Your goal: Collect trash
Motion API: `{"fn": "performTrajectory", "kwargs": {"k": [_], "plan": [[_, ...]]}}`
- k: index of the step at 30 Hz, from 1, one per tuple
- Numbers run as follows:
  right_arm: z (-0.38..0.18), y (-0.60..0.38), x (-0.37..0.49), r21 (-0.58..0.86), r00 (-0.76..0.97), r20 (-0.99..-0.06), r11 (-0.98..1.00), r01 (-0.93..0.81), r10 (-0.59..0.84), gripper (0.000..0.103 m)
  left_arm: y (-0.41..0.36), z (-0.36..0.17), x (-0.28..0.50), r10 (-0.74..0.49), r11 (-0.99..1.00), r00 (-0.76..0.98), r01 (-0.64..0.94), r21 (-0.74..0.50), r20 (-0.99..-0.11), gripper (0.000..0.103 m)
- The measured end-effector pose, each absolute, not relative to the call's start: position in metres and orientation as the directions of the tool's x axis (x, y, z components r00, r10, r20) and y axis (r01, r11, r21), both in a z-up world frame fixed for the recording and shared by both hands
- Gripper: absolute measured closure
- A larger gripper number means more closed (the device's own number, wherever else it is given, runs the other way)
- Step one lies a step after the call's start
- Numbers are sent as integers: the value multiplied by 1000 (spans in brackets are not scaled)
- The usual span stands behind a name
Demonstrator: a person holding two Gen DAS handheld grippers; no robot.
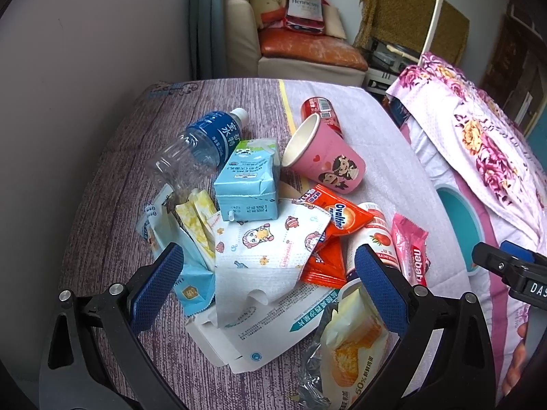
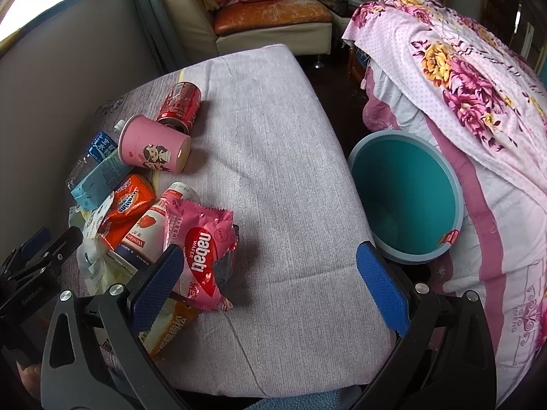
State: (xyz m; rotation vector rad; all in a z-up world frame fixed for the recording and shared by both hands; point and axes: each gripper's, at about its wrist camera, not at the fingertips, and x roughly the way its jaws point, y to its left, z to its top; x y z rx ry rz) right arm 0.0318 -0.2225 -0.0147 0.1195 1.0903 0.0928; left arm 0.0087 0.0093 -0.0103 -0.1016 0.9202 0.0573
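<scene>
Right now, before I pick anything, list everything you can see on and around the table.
water bottle: 1, clear, blue label, lying at pile's far left
milk carton: 1, light blue, beside bottle
paper cup: 1, pink, on its side
can: 1, red, behind cup
Ovaltine sachets: 2, orange, mid-pile
Nabati wrapper: 1, pink, pile's right edge
face mask: 1, white, cartoon print, pile front
bin: 1, teal, right of table
left gripper: open, over pile
right gripper: open, empty

Home living room: cream sofa [image 2: 239, 17] with cushions, floral bedsheet [image 2: 461, 78] draped beside cloth-covered table [image 2: 273, 157], teal bin [image 2: 407, 201].
</scene>
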Motion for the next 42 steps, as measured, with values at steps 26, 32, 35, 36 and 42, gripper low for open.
{"fn": "performTrajectory", "kwargs": {"k": [26, 32, 35, 36, 42], "plan": [[-17, -182, 46, 105, 433, -892, 992, -70, 125, 6, 40, -16, 19, -64, 989, 583, -70, -128, -810, 3], [-19, -177, 50, 108, 425, -896, 991, -74, 129, 6, 51, -18, 27, -81, 988, 571, -62, -141, -817, 3], [-20, -174, 52, 105, 421, -898, 991, -78, 129, 6, 57, -18, 29, -86, 989, 567, -53, -141, -819, 3], [-20, -173, 53, 105, 419, -899, 991, -81, 129, 6, 60, -18, 30, -88, 989, 566, -50, -141, -819, 3], [-22, -163, 65, 99, 409, -903, 989, -106, 135, 6, 84, -12, 40, -82, 991, 569, -41, -128, -818, 3]]}}
